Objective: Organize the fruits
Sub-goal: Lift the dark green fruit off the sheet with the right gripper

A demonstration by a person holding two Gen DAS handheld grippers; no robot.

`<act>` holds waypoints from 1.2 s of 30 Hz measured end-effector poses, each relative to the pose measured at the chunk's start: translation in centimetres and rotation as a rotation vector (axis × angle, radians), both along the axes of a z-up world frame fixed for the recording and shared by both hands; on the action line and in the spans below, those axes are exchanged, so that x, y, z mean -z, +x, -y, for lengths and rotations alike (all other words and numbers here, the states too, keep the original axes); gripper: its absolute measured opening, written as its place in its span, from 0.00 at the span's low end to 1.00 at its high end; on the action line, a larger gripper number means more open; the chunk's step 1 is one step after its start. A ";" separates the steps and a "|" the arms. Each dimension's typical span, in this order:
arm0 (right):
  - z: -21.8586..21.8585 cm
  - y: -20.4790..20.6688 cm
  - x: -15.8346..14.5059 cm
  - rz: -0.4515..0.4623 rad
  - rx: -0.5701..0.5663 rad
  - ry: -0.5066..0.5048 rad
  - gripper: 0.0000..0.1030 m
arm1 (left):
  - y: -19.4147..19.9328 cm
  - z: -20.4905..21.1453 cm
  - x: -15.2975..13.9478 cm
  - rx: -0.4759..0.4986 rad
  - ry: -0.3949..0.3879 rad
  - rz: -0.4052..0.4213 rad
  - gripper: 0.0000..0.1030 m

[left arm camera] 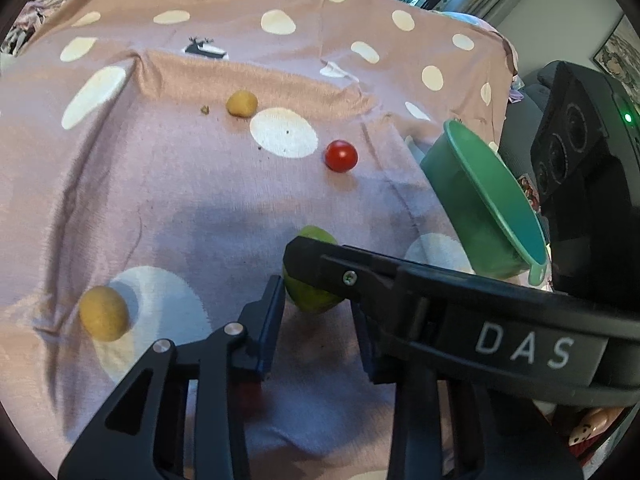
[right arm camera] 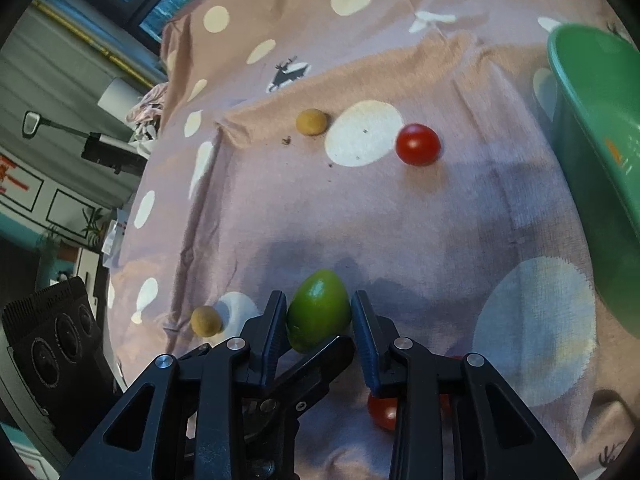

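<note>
Pink-mauve bedsheet with large white polka dots covers the work surface; small dark reindeer print toward the far side.

Smooth green egg-shaped fruit sits between the two dark fingers of the right gripper. Both pads look pressed against its sides; the fruit appears gripped, low over the sheet. Whether it touches the fabric cannot be told.

In the left wrist view the same green fruit lies near the left gripper, partly hidden by a black arm of the other tool crossing in front. The left fingers stand moderately apart, one pad just beside the fruit; no firm grip on anything shows.

Loose on the sheet: round red cherry tomato mid-field; small tan-yellow round fruit farther off, crumbs beside it; second tan-yellow round fruit near, at the left, on a white dot. Another red tomato lies under the right gripper's linkage, mostly hidden.

Green plastic bowl is at the right edge, tilted in the left view. Dark ribbed device with three round dials lies beyond it.
</note>
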State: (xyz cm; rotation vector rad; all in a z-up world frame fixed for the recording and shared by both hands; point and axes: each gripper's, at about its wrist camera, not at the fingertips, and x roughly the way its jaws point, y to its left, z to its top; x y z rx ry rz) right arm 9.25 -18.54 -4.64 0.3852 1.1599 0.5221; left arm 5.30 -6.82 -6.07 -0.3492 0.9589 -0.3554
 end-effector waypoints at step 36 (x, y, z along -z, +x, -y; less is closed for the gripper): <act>1.2 -5.2 -9.6 0.366 -0.037 0.094 0.35 | -5.3 1.2 -9.8 -0.062 0.112 0.326 0.32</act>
